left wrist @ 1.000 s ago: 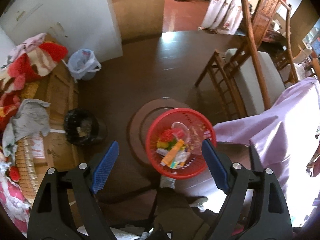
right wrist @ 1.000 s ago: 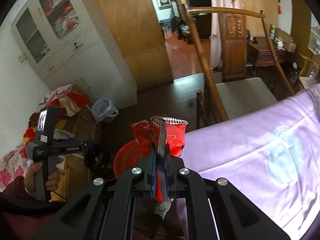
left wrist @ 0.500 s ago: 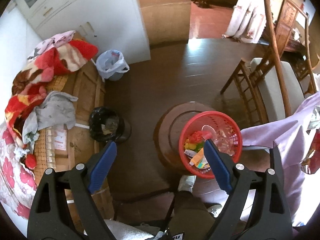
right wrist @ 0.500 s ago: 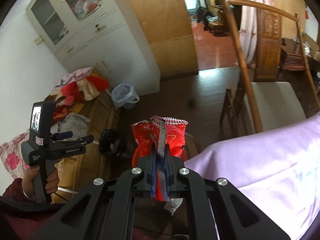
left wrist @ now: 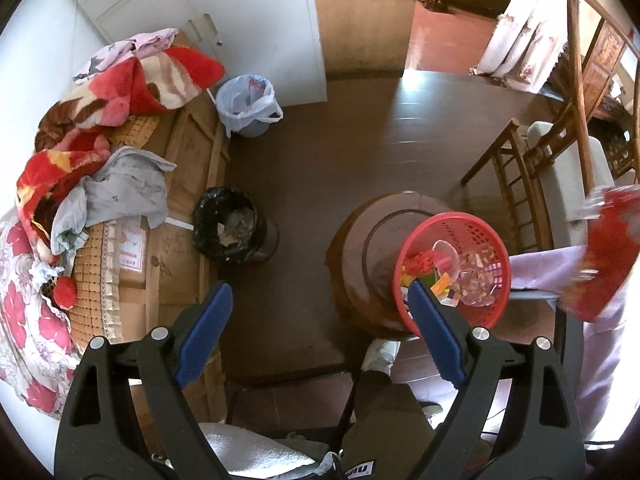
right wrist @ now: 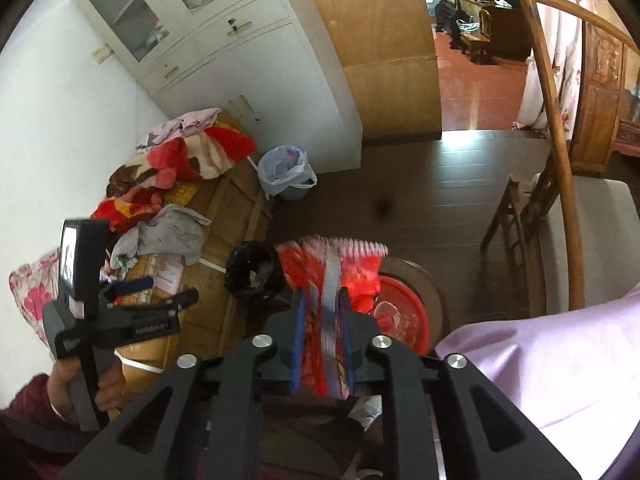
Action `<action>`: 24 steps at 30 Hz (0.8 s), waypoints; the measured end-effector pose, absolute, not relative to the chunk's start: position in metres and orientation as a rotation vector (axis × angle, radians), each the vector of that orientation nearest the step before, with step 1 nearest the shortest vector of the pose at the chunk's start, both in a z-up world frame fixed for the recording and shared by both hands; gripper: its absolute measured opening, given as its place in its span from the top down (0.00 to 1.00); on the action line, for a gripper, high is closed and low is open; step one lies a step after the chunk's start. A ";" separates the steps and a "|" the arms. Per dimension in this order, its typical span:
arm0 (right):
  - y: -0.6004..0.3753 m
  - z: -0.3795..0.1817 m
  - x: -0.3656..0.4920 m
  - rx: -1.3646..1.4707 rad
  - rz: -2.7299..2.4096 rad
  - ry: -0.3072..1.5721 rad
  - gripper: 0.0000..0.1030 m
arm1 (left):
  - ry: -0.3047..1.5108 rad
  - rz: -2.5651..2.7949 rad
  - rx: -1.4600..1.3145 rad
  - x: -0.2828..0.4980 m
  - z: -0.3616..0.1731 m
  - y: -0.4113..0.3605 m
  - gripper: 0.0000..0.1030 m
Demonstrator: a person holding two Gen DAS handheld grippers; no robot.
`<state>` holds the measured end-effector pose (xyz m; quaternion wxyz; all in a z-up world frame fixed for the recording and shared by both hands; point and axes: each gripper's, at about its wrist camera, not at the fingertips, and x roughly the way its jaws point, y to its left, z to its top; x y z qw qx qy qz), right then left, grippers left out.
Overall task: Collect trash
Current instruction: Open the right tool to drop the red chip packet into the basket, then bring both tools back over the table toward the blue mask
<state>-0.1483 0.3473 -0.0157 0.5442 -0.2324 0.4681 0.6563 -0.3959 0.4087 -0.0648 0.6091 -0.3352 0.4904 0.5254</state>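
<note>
The red basket sits on a round wooden stool; a black-lined bin stands left of the basket. The right tongs, jaws just opening, loosely flank an upright red snack wrapper above the basket. The left tongs are spread, empty.

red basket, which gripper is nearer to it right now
Right. The right gripper hangs over the red basket with the red wrapper between its just-opening jaws; the left gripper hangs empty beside it.
</note>
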 end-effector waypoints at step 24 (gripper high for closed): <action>0.244 0.019 -0.070 -0.340 1.220 1.035 0.73 | 1.103 0.897 -0.541 -0.266 -0.042 0.405 0.16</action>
